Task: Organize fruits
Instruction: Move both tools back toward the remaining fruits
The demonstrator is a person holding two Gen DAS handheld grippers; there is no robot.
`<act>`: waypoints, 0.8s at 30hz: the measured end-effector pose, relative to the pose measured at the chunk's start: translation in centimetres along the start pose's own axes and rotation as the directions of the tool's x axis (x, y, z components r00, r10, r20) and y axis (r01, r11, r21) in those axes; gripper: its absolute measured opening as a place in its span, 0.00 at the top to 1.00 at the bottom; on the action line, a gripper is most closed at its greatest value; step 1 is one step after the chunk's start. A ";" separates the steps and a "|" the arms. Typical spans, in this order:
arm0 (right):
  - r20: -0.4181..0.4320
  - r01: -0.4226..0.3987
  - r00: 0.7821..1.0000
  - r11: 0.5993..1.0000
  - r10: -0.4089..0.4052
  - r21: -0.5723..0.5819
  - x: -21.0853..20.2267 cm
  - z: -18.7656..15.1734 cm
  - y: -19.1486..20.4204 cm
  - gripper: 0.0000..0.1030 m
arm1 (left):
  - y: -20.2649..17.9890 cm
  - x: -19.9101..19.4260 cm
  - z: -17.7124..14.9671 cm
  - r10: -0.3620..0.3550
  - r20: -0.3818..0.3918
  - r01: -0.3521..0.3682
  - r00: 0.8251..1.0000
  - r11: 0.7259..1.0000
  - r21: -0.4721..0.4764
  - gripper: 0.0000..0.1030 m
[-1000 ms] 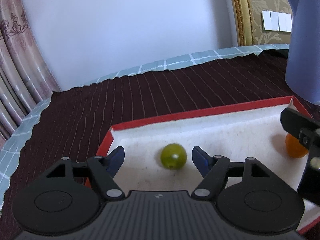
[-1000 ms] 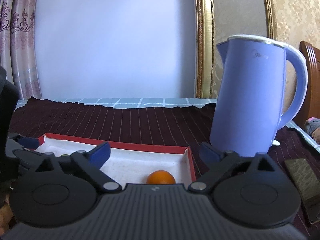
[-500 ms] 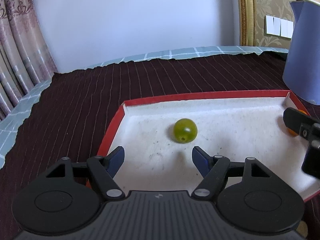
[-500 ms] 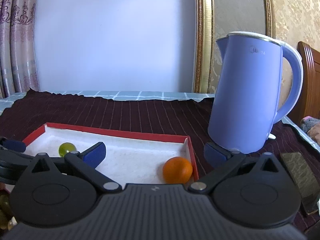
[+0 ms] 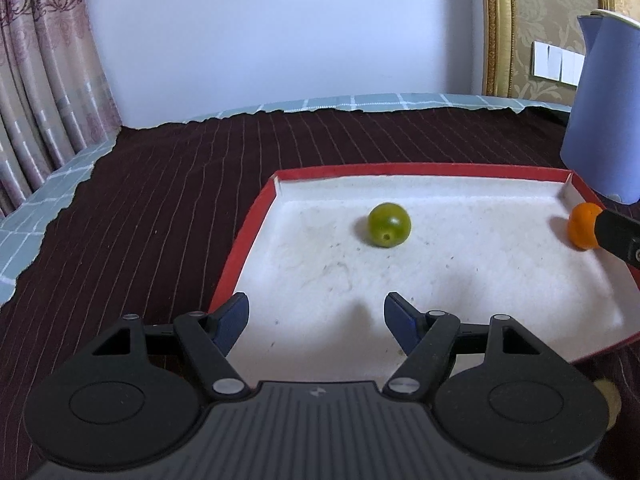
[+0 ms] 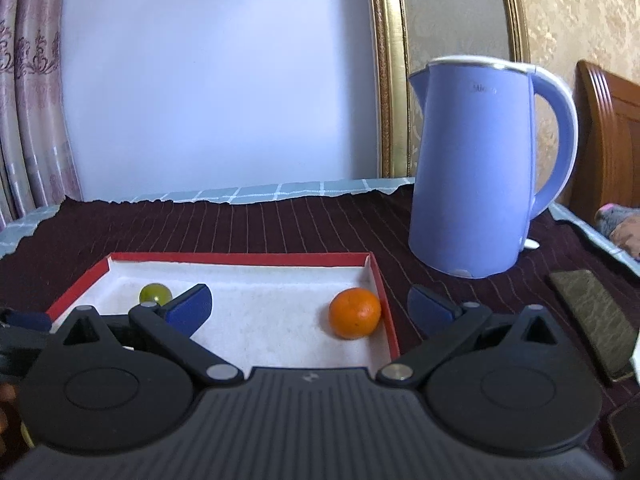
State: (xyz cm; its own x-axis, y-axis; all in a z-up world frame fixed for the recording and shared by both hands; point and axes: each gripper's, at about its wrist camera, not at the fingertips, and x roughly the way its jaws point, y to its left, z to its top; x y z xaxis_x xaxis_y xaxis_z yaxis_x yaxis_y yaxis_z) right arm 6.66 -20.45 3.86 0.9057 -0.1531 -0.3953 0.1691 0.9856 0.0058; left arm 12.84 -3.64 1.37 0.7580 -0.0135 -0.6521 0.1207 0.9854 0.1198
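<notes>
A red-rimmed tray with a white floor (image 5: 256, 216) (image 6: 244, 258) lies on the dark striped cloth. A green round fruit (image 5: 389, 225) (image 6: 155, 294) rests in its left half. A small orange (image 5: 582, 226) (image 6: 354, 313) rests at the tray's right wall. My left gripper (image 5: 316, 322) is open and empty over the tray's near left part, short of the green fruit. My right gripper (image 6: 310, 308) is open and empty, raised over the tray's near right side with the orange between its fingers' lines and beyond them.
A blue electric kettle (image 6: 480, 168) (image 5: 608, 112) stands right of the tray's far corner. A dark flat object (image 6: 592, 312) lies at the right. The right gripper's finger (image 5: 618, 236) shows at the left view's right edge. Curtains hang at the left.
Both grippers have pulled back and up from the tray, open all along. The green fruit and the orange stay in the tray and now lie farther ahead of the fingers.
</notes>
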 end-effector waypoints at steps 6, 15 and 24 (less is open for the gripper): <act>0.037 -0.012 0.999 1.000 0.012 -0.019 -1.9 -0.9 0.8 0.00 | 1.2 -0.5 -1.1 -0.001 -0.006 0.001 1.000 1.000 -0.020 0.28; 0.057 -0.031 0.998 1.000 0.030 0.005 -3.9 -2.4 0.9 0.00 | 2.2 -1.9 -2.1 -0.032 0.022 0.033 0.999 0.999 -0.026 0.28; 0.045 -0.012 0.999 1.000 0.012 -0.008 -5.1 -3.4 1.0 0.00 | 2.4 -3.7 -3.2 -0.001 0.084 0.002 0.996 1.000 -0.011 0.27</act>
State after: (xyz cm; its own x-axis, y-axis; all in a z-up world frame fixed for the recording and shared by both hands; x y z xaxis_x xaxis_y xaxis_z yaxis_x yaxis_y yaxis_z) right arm 0.87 -18.46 2.73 0.9244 -0.1439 -0.3533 0.1551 0.9879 0.0035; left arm 8.30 -0.73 1.65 0.8089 -0.0284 -0.5873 0.1152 0.9871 0.1108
